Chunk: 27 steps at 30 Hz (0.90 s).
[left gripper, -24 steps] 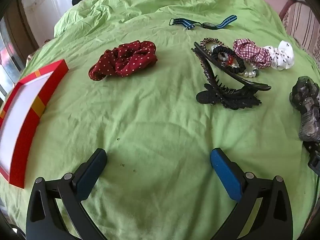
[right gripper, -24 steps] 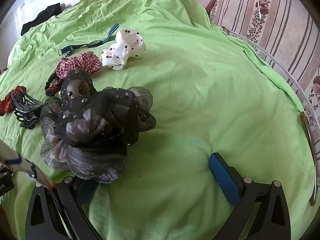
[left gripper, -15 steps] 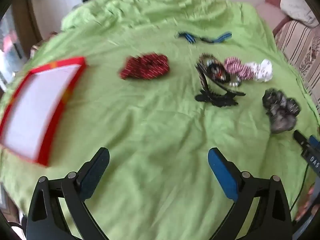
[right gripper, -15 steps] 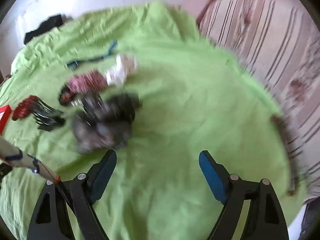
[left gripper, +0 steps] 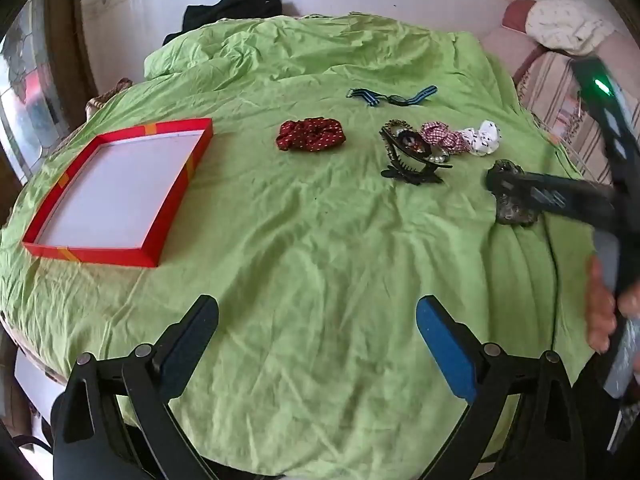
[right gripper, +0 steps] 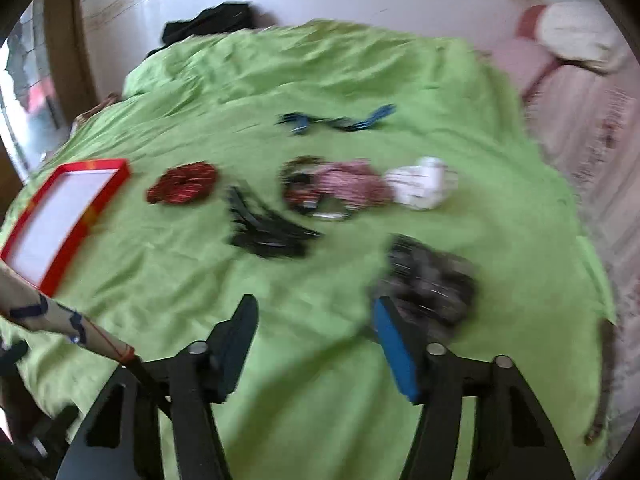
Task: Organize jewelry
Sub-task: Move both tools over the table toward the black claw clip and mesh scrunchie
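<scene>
On the green cloth, a red box with a white bottom lies at the left. Across the middle lie a dark red dotted scrunchie, a black claw clip, a pink checked scrunchie, a white dotted scrunchie and a blue striped strap. My left gripper hangs open and empty over bare cloth near the front. My right gripper is open and empty too. A grey tulle bow lies just beyond its right finger, blurred. In the left wrist view the right gripper partly hides this bow.
A striped sofa stands to the right of the round table. A black garment lies at the far edge by the wall. A person's hand grips the right tool. A light sleeve crosses the right wrist view's left side.
Both grippers have pulled back and up, so the whole table shows. The right gripper has come away from the grey bow, and its jaws stand narrower than before.
</scene>
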Each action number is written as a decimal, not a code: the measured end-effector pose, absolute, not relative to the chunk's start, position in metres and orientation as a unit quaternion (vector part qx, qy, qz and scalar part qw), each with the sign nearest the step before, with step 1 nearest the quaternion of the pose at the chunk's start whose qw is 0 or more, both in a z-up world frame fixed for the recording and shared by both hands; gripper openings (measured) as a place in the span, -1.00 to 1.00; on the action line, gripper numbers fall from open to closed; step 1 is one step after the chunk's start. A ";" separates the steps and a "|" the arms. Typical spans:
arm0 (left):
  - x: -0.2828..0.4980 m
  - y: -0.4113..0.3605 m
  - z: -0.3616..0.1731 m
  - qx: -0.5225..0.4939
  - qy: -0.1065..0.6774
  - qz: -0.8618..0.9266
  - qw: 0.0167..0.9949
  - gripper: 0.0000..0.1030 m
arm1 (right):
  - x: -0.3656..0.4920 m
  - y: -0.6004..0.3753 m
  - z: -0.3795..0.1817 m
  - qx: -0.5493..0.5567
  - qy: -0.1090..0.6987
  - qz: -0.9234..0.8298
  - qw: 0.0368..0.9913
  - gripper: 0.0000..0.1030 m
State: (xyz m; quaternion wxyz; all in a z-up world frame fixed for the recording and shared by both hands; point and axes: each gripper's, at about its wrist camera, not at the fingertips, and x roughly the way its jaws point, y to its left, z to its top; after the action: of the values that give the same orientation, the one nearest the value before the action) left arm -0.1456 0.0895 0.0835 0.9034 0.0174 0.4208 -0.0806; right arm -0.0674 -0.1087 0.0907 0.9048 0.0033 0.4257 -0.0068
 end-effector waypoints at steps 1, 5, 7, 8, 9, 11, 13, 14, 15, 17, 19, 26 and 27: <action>-0.146 0.091 0.084 0.013 0.420 -0.081 0.904 0.92 | -0.060 -0.103 0.090 0.005 0.427 0.001 0.904 0.23; -0.143 0.101 0.085 0.002 0.420 -0.079 0.904 0.92 | -0.018 -0.086 0.088 0.005 0.430 0.010 0.903 0.23; -0.140 0.108 0.087 -0.005 0.417 -0.077 0.906 0.92 | 0.003 -0.082 0.086 0.015 0.440 0.016 0.898 0.23; -0.139 0.112 0.089 -0.009 0.415 -0.076 0.907 0.92 | 0.012 -0.082 0.084 0.020 0.445 0.016 0.895 0.23; -0.138 0.116 0.090 -0.015 0.413 -0.074 0.907 0.92 | 0.024 -0.083 0.081 0.030 0.451 0.017 0.892 0.23; -0.134 0.123 0.092 -0.026 0.412 -0.071 0.908 0.92 | 0.044 -0.087 0.073 0.053 0.471 0.029 0.880 0.23; -0.131 0.131 0.092 -0.036 0.414 -0.065 0.907 0.92 | 0.058 -0.089 0.058 0.077 0.500 0.041 0.862 0.23; -0.130 0.135 0.091 -0.042 0.415 -0.064 0.907 0.92 | 0.061 -0.089 0.049 0.094 0.516 0.056 0.849 0.24; -0.129 0.139 0.091 -0.045 0.415 -0.063 0.906 0.92 | 0.059 -0.088 0.047 0.099 0.519 0.061 0.847 0.24; -0.126 0.147 0.092 -0.051 0.414 -0.056 0.907 0.92 | 0.049 -0.085 0.049 0.112 0.516 0.097 0.844 0.24; -0.122 0.156 0.094 -0.059 0.411 -0.050 0.908 0.92 | 0.039 -0.082 0.053 0.153 0.532 0.154 0.818 0.24; -0.096 0.188 0.108 -0.077 0.406 -0.024 0.911 0.92 | -0.013 -0.092 0.079 0.152 0.496 0.121 0.846 0.30; -0.089 0.195 0.111 -0.073 0.403 -0.015 0.912 0.92 | -0.024 -0.098 0.086 0.153 0.484 0.114 0.854 0.32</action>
State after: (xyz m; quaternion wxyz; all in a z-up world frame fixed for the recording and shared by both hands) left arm -0.0889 0.1945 0.1107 0.9123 -0.0732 0.4027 -0.0147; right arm -0.0235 -0.0976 0.0864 0.8539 0.1532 0.4840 0.1142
